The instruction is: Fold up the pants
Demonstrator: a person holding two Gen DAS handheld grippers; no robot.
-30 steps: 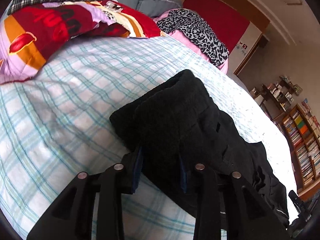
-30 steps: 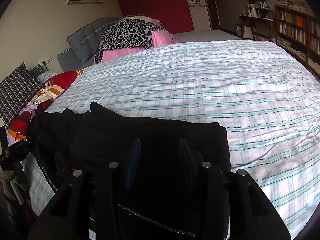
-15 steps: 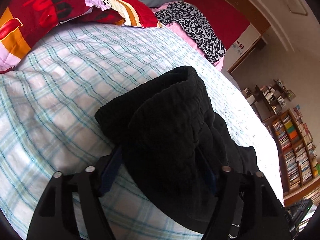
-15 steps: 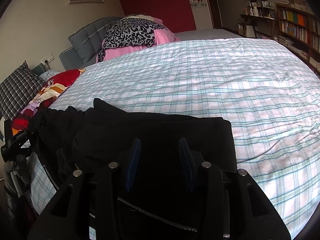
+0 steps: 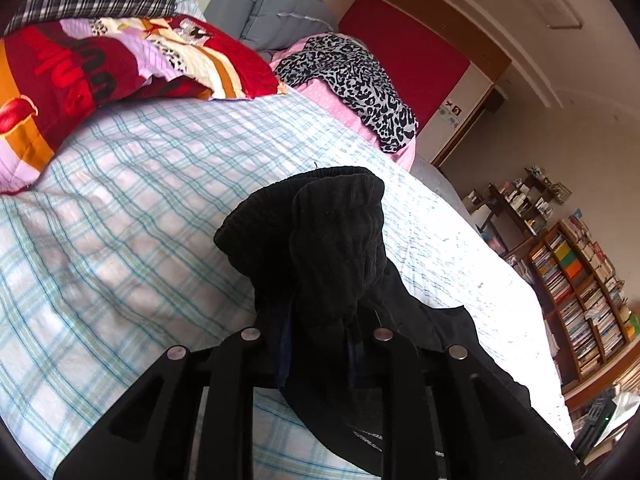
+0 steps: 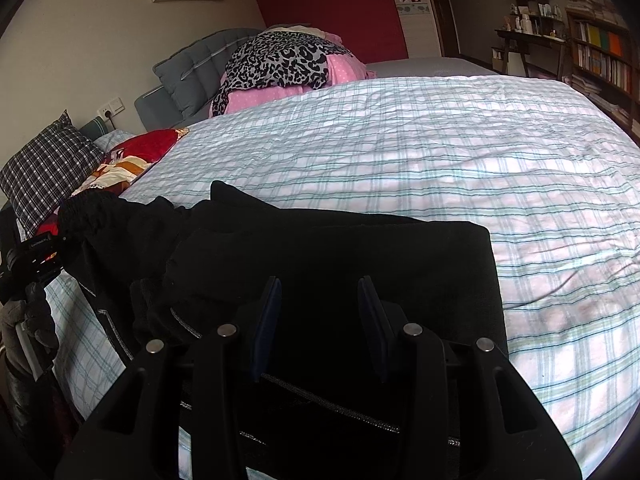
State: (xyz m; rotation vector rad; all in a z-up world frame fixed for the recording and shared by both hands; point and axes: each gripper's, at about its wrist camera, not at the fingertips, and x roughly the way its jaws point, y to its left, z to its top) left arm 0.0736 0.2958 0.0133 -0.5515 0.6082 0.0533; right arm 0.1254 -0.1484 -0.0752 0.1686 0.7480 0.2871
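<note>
Pants (image 5: 336, 248), black and bunched, lie on the bed (image 5: 132, 208) along its near edge. The left claw (image 5: 320, 344) has just been closing and now pinches the ribbed waistband, lifting it off the bed. The right claw (image 6: 320, 320) hovers parted over the flat leg end; whether its pads touch cloth is hard to say. To fold cleanly, carry the waistband across toward that leg end, keeping the fabric taut and edges aligned.

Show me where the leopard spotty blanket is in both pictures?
Left wrist view: the leopard spotty blanket is at the top, a bit right of the middle, draped on pink bedding.
Right wrist view: it is at the top, left of the middle.
Shared landmark: the red panel on the wall behind it.
</note>
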